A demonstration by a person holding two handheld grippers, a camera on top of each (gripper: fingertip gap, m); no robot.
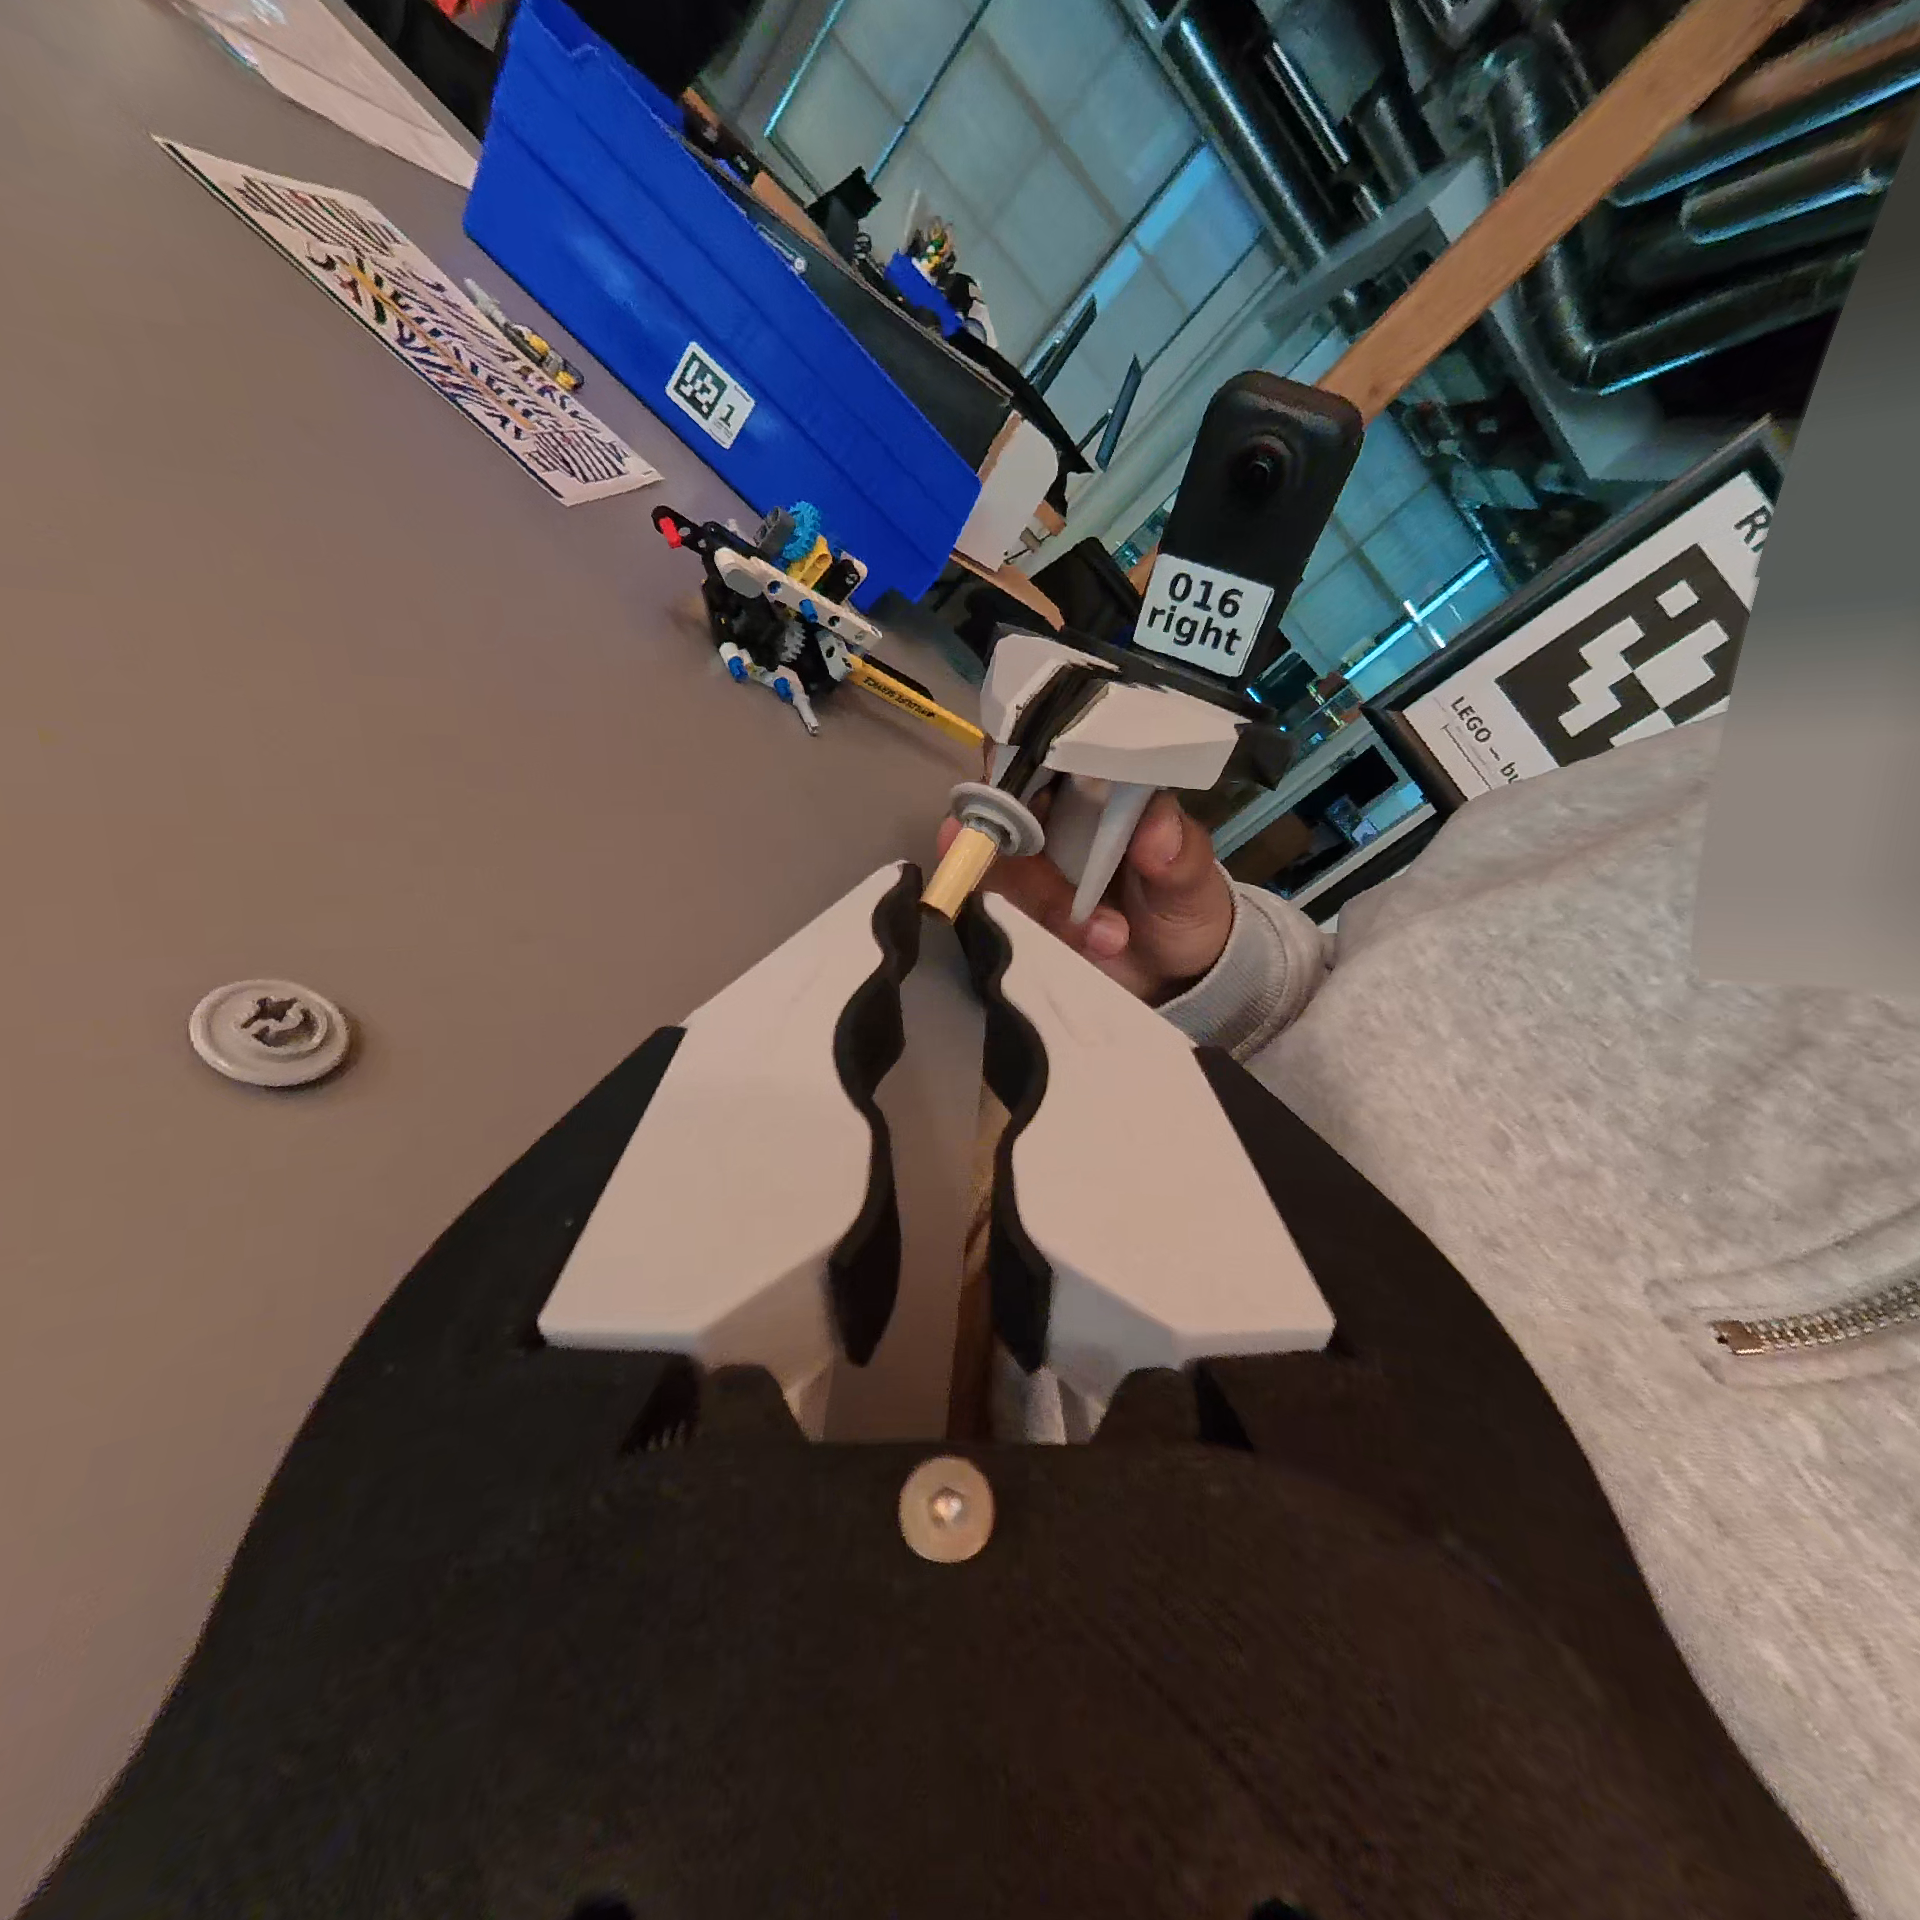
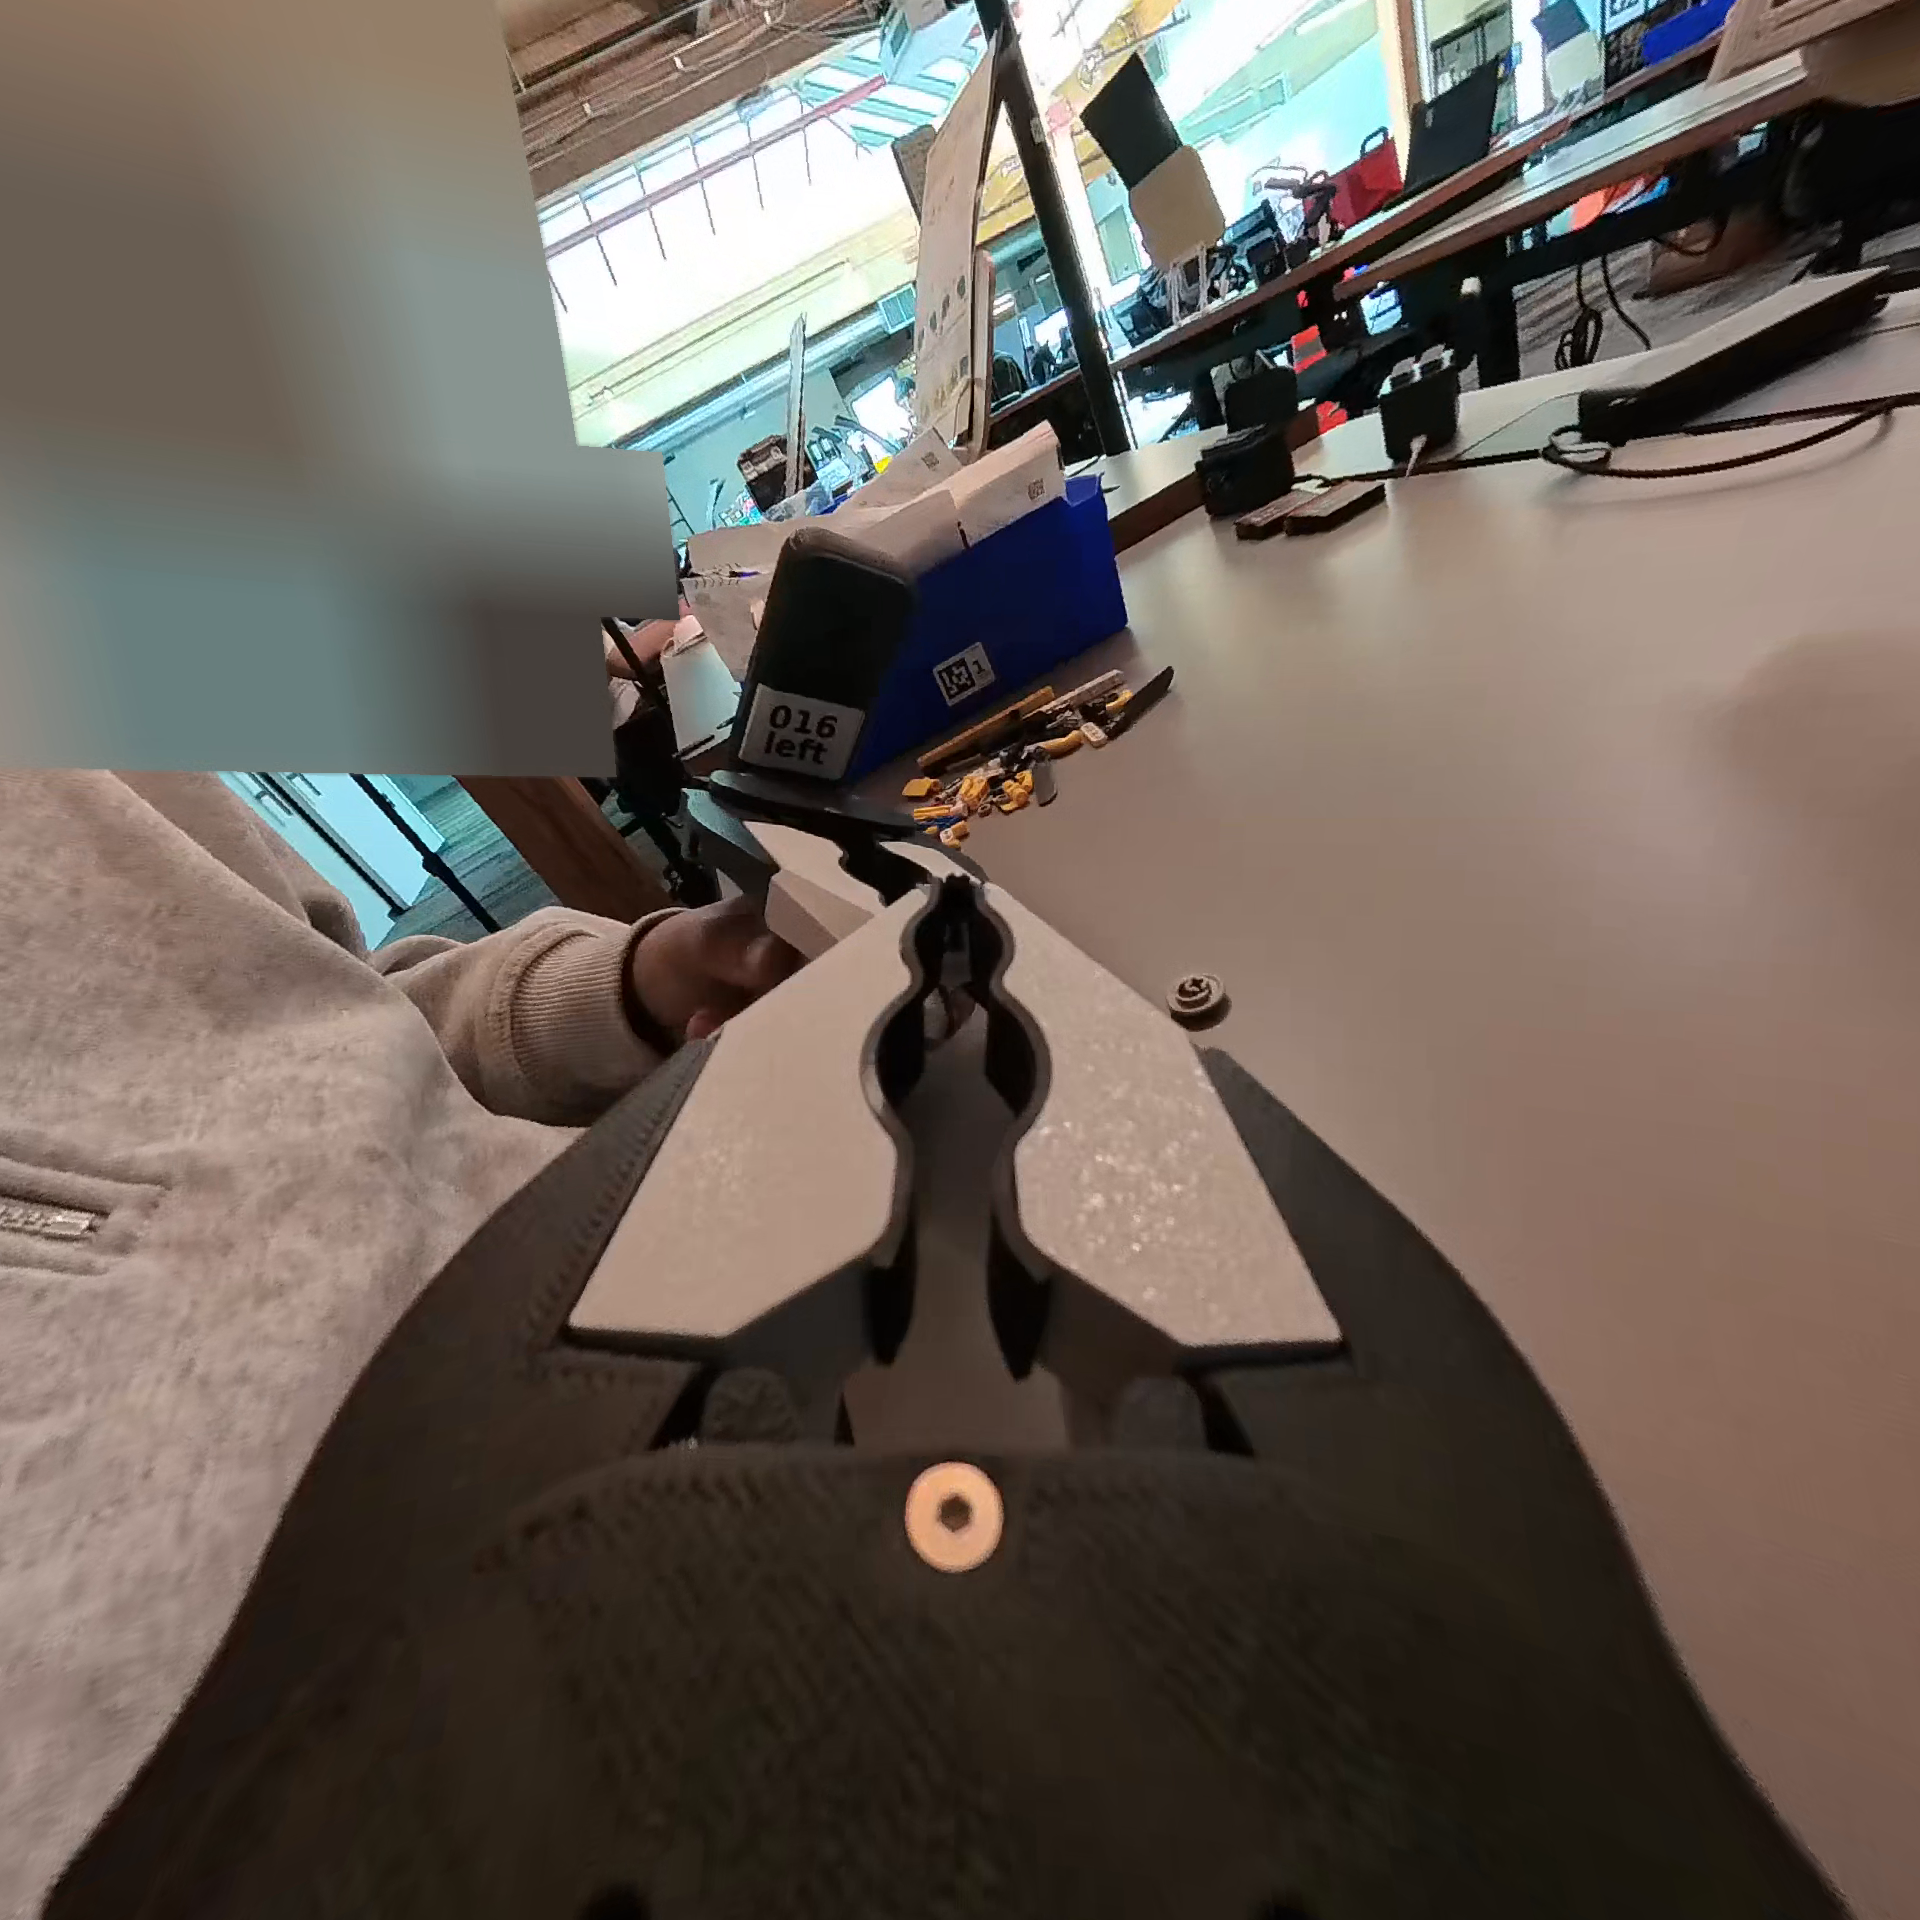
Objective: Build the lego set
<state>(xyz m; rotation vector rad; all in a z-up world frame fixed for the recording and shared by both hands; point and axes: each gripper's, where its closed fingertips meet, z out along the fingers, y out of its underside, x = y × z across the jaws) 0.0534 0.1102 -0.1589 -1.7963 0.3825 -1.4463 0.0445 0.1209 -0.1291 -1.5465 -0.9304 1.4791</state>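
Observation:
My left gripper (image 1: pixel 940 899) is shut on a tan cylinder (image 1: pixel 961 871) that sticks out past its tips. A grey disc (image 1: pixel 997 819) sits on the cylinder's far end. My right gripper (image 1: pixel 995 787) meets it tip to tip and is shut on that disc; its tips in the right wrist view (image 2: pixel 951 902) are closed and hide the part. Both are held above the table near the person's body. A second grey disc (image 1: pixel 270 1032) lies flat on the table and also shows in the right wrist view (image 2: pixel 1198 995). A partly built model (image 1: pixel 779 613) stands farther off.
A blue bin (image 1: pixel 707 312) stands behind the model, with a sticker sheet (image 1: pixel 416 312) beside it. A pile of loose yellow and black pieces (image 2: pixel 1018 769) lies by the bin (image 2: pixel 997 613). The person's grey sweater (image 1: pixel 1558 1143) is close on one side. Less than 4 cm separates the two grippers' tips. The partly built model (image 1: pixel 779 613) is about 20 cm from both grippers' fingertips.

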